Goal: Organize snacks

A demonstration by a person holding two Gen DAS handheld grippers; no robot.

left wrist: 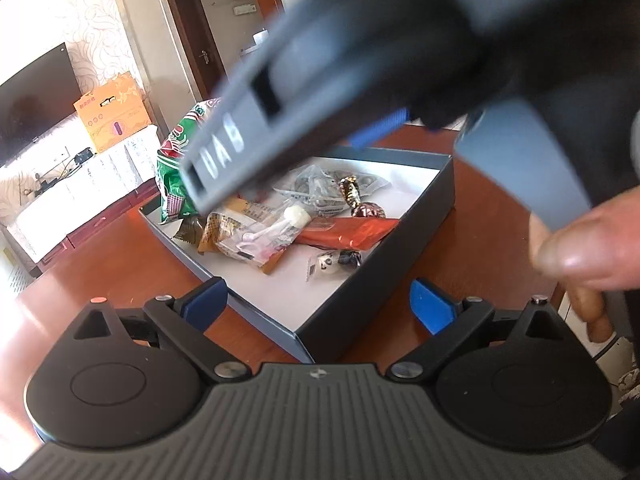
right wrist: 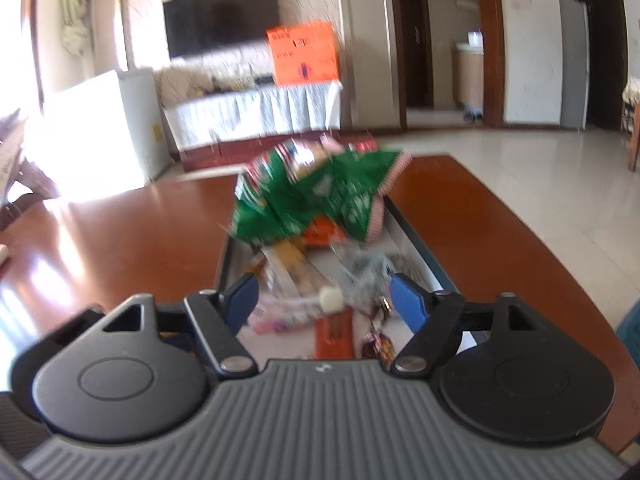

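Right wrist view: both the right gripper and left gripper are seen parted and empty; the green bag, propped at the box end, could be tipped out.

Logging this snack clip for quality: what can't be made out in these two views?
- Left wrist view: the right gripper crosses the frame, blurred, hiding the far part of the box and much of the green bag.
- Right wrist view: motion blur smears the green bag; its print is unreadable.
- Right wrist view: the gripper body cuts off the box's near end.
- Both views: wrapper labels on the small snacks are too small to read.
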